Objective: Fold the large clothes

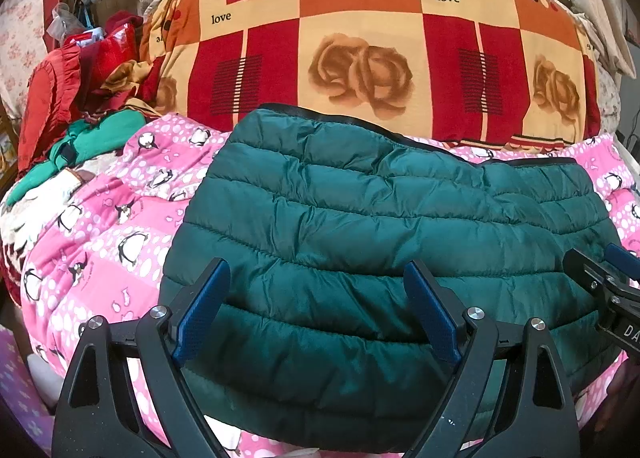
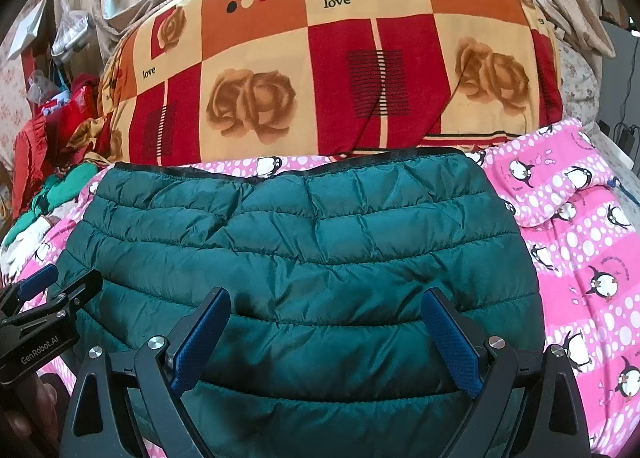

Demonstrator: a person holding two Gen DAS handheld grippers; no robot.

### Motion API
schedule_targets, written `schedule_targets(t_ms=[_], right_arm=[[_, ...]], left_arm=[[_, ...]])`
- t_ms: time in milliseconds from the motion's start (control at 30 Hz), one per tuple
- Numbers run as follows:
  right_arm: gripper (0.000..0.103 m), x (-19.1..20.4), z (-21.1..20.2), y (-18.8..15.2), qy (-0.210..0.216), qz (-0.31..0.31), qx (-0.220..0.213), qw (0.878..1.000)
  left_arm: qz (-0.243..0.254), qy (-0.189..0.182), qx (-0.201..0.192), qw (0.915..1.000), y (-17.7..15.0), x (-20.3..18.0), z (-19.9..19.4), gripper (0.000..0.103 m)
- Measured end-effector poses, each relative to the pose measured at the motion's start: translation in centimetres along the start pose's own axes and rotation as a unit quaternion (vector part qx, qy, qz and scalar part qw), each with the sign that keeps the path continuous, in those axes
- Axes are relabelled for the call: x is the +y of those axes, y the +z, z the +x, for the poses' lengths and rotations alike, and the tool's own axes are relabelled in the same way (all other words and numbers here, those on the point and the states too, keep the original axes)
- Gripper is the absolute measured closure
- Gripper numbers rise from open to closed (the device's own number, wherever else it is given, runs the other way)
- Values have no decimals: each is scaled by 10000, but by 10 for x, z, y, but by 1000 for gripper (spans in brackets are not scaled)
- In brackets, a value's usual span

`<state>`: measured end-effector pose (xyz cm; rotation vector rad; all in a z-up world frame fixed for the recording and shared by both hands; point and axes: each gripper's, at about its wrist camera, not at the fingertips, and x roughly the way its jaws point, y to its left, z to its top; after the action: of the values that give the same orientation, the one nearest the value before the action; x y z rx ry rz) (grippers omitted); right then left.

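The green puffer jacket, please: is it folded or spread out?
Folded: the green puffer jacket lies as a compact block on the pink penguin sheet, no sleeves showing.

Teal quilted jacket [image 1: 360, 226] on pink penguin-print sheet [image 1: 100, 242], red-orange rose-checked blanket [image 1: 360, 38] behind.

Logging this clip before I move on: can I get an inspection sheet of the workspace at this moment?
Surface: pink penguin-print bedcover, rumpled.
Job's things: dark green quilted jacket lying folded flat on the bedcover, black-trimmed edge at the far side.
Clutter: red and green clothes heap at the left; folded rose-print quilt behind the jacket.
Grippers: left gripper and right gripper both open above the jacket's near part, fingers holding nothing.
Cables: dark cables at the right edge.
Surroundings: window and curtains behind the quilt.
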<state>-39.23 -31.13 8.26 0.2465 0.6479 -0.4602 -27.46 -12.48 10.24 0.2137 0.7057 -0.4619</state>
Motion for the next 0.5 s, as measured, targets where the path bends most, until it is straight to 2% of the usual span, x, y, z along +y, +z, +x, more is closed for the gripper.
schedule_targets(t_ms=[500], right_arm=[[8, 0, 6, 0, 6, -17, 65, 10000]], left_arm=[[42, -87, 60, 9999, 0, -3, 7, 14]])
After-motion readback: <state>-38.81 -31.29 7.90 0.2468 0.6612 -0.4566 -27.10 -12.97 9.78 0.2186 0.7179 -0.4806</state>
